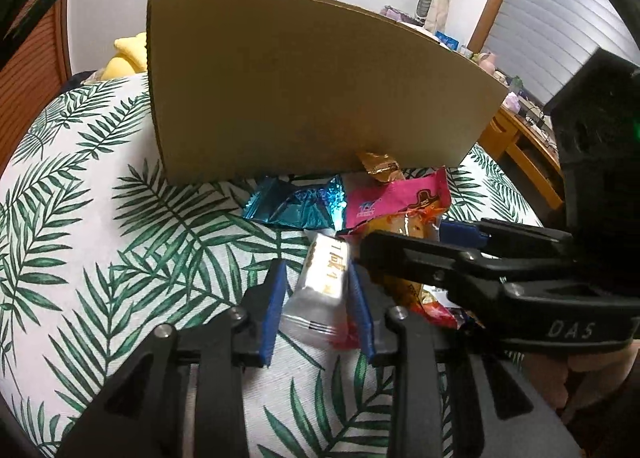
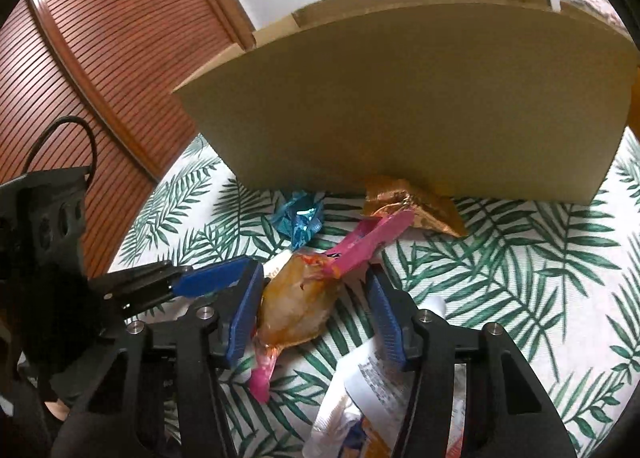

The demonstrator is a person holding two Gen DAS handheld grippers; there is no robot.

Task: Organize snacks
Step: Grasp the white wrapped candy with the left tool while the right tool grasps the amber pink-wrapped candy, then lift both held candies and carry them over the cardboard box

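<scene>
While the left wrist view looks down its own fingers, the left gripper [image 1: 318, 300] is clenched on 1 silver-white snack bar [image 1: 325, 278]: both blue pads press its long sides. The bar's long axis runs along the fingers, pointing toward the cardboard box [image 1: 312, 86], which stands upright just beyond the pile on the palm-leaf tablecloth [image 1: 100, 218]. Between bar and box lie 1 blue foil packet [image 1: 298, 204], 1 pink packet [image 1: 400, 198] and 1 gold foil wrapper [image 1: 380, 166], the last touching the box's foot. The right gripper [image 1: 420, 236] enters from the right edge, its fingers crossing over the orange-and-pink pile just beside the bar. The box opening is not visible in this view.

Seen from the right wrist view, the right gripper [image 2: 316, 308] straddles 1 translucent amber snack packet [image 2: 298, 308], which is fused to or overlaps the pink packet [image 2: 368, 242]. The left pad touches the amber packet; the right pad stands clear of it, so the gripper is released, not yet gripping. The packet's long axis runs diagonally, from low left up toward the box [image 2: 400, 98]. The left gripper [image 2: 208, 280] shows 1 blue finger at left. The blue foil packet [image 2: 300, 220] and gold wrapper [image 2: 412, 204] lie ahead; 1 white packet [image 2: 372, 382] lies under the right finger. Judged from this layout, each hand is nearest its own item, and the box lies straight ahead of both.
</scene>
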